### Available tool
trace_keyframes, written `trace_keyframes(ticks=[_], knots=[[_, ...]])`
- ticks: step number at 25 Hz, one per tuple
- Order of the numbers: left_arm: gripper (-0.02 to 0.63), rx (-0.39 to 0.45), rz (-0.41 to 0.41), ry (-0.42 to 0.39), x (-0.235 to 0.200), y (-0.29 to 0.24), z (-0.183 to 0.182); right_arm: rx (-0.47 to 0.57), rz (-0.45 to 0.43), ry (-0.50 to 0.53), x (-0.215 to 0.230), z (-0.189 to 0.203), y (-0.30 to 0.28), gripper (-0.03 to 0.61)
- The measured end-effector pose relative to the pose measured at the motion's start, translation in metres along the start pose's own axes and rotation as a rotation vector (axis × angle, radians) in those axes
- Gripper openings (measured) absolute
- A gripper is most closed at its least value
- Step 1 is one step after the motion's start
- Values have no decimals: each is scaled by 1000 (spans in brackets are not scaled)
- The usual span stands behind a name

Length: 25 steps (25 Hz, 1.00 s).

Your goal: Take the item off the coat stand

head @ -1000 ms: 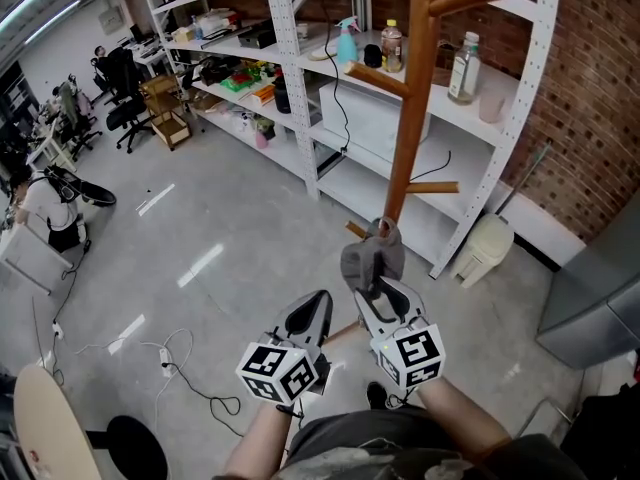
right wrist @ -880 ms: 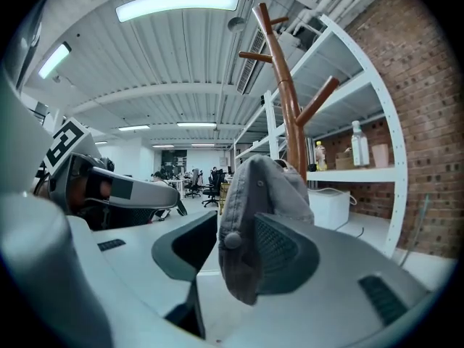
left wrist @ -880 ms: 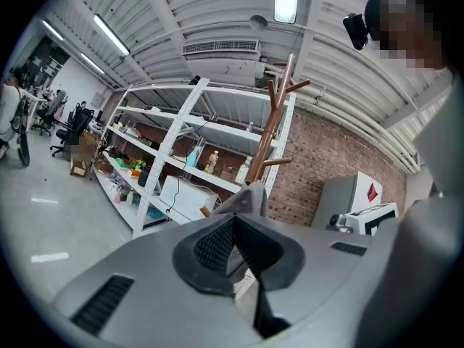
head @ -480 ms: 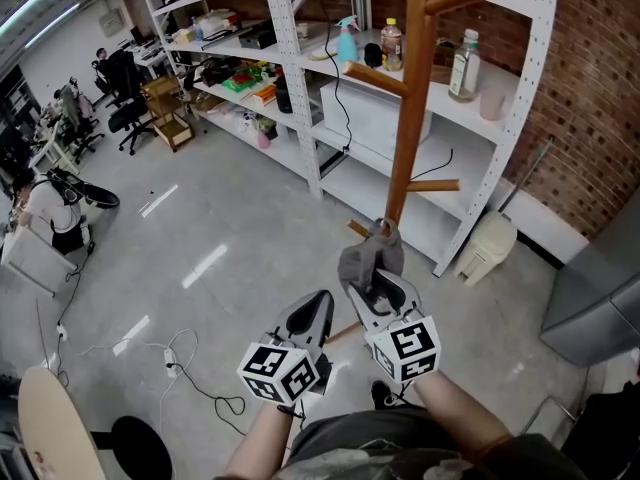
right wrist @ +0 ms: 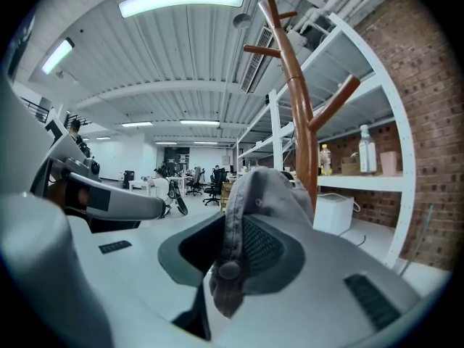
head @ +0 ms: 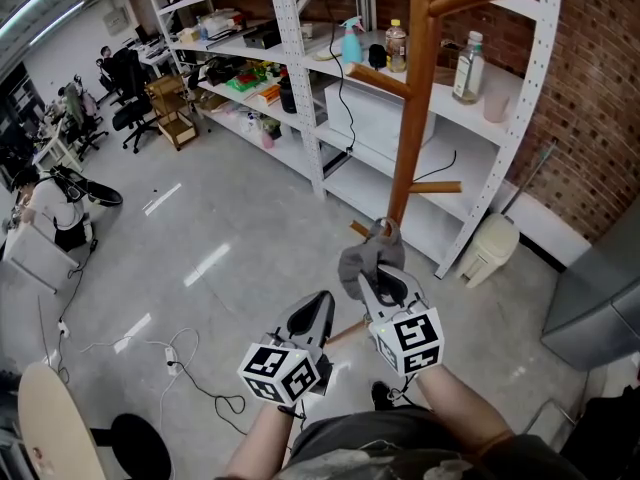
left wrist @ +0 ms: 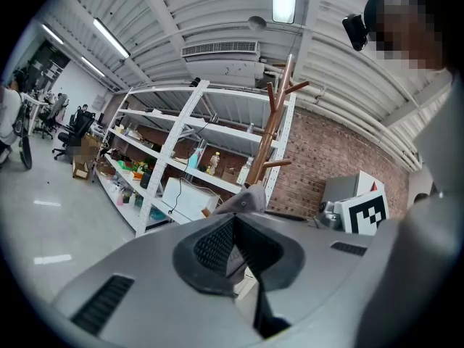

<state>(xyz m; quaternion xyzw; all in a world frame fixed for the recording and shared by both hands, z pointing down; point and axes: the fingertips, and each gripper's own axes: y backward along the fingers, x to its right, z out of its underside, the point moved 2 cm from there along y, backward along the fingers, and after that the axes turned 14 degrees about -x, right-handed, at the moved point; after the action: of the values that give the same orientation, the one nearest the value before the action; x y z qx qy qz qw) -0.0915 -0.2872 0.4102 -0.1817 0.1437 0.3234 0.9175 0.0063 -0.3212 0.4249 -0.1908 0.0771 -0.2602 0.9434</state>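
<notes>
Grey cloth makes up the cap (head: 368,259), which hangs low on the stand (head: 415,98), at a short peg (head: 358,230) close to the post. How it hooks over that peg cannot be told. It looks light and limp, likely to sag and fold rather than hold its shape, with nothing fragile about it. A hold on the doubled cloth at its lower edge seems soundest. That is where the right gripper (head: 386,282) has it: the jaws are closing, with a fold of the cap and a small button pinched between the pads. The left gripper (head: 316,308) sits at 9 o'clock of the right one, its jaws together and empty.

The peg slants, so the cap will probably want lifting up and along it, toward 6 o'clock, before it drops free. Beyond the post, from 11 to 2 o'clock, the shelves (head: 300,68) stand close, and a bin (head: 488,248) stands at 2 o'clock. Bare floor (head: 230,238) from 8 to 11 o'clock gives open room, as does the way back toward the person.
</notes>
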Motion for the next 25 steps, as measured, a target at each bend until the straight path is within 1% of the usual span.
trace_keyframes(ticks=[10, 25], knots=[[8, 6, 5, 5, 9, 1, 4, 58, -23, 26, -3, -10, 17, 61], [8, 40, 12, 2, 25, 14, 4, 211, -32, 98, -15, -40, 64, 60]])
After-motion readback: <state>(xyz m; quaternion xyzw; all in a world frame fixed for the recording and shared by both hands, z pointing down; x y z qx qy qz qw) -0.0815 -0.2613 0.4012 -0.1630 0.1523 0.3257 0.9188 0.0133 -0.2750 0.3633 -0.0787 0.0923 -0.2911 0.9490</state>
